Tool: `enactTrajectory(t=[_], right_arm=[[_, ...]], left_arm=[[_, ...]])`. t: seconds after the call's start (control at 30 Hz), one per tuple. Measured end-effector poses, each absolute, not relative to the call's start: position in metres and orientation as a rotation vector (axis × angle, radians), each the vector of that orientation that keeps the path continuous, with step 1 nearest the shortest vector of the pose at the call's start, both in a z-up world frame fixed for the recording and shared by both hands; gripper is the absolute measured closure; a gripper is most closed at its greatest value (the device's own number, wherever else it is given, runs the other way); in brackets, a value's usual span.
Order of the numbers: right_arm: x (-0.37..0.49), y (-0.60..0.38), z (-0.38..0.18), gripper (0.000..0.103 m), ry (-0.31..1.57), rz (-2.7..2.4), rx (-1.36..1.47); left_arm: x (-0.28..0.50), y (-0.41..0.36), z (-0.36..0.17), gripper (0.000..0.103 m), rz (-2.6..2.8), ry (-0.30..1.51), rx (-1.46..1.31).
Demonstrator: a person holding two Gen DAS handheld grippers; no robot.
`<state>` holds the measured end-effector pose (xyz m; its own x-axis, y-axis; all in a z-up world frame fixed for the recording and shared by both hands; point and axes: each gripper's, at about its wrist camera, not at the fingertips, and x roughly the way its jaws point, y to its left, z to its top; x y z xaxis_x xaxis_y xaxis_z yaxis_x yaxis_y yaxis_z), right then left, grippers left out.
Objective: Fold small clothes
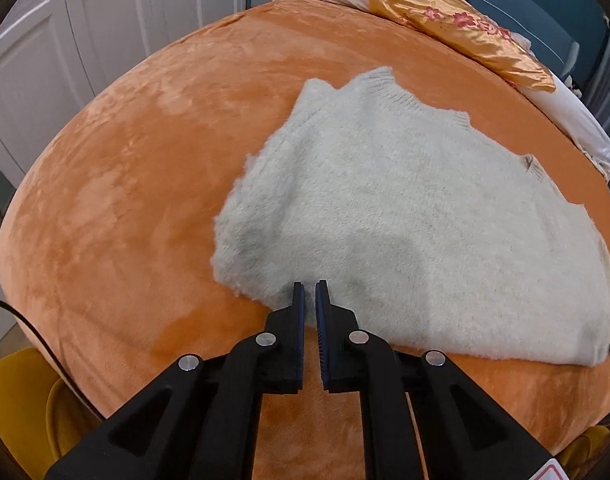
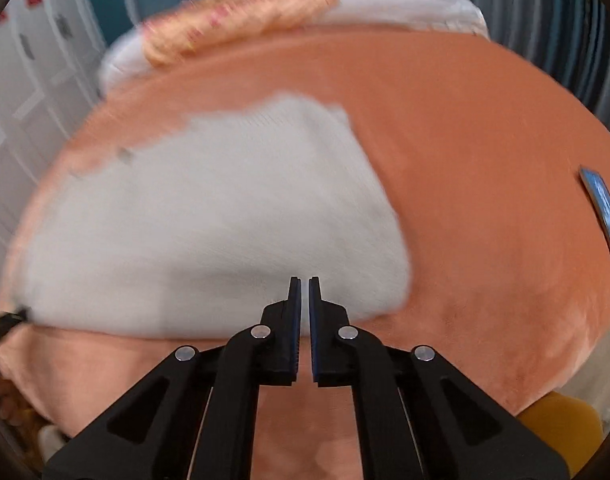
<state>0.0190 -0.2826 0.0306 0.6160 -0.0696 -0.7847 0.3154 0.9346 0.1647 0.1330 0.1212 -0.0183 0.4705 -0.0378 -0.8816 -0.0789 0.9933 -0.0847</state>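
A fluffy white sweater point(image 1: 405, 208) lies flat on an orange plush blanket point(image 1: 145, 160) that covers the bed, with its neckline at the far side. My left gripper point(image 1: 309, 285) is at the near hem by the sweater's left corner, its jaws shut with a thin fold of the hem pinched between the pads. In the blurred right wrist view, my right gripper point(image 2: 304, 280) is at the near hem of the sweater point(image 2: 209, 208) by its right corner. Its jaws are closed to a narrow slit with white fabric between them.
A golden flowered pillow point(image 1: 457, 20) and white bedding lie along the bed's far edge. A blue flat object point(image 2: 605, 216) rests on the blanket point(image 2: 485, 160) at the right. White cupboard doors point(image 1: 45, 60) stand to the left, and a yellow seat point(image 1: 17, 400) is below the bed's near edge.
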Motion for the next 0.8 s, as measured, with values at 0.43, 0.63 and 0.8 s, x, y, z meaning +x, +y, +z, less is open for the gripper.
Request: enactTrajectory(t=[0.43,0.63,0.8], right_arm=[[0.048,-0.181,0.046,0.098,0.887,-0.005,0.203],[0.088,-0.117,0.021,0.098,0.938,0.093,0.159],[0.099,-0.098,-0.022,0.099,1.034,0.090,0.117]], left_arm=[[0.124,0.167,-0.006,0.078,0.080,1.050,-0.267],[0.130,0.180,-0.007,0.077,0.086,1.055,-0.330],[0.141,0.182,-0.013,0.059,0.074,1.078,-0.380]])
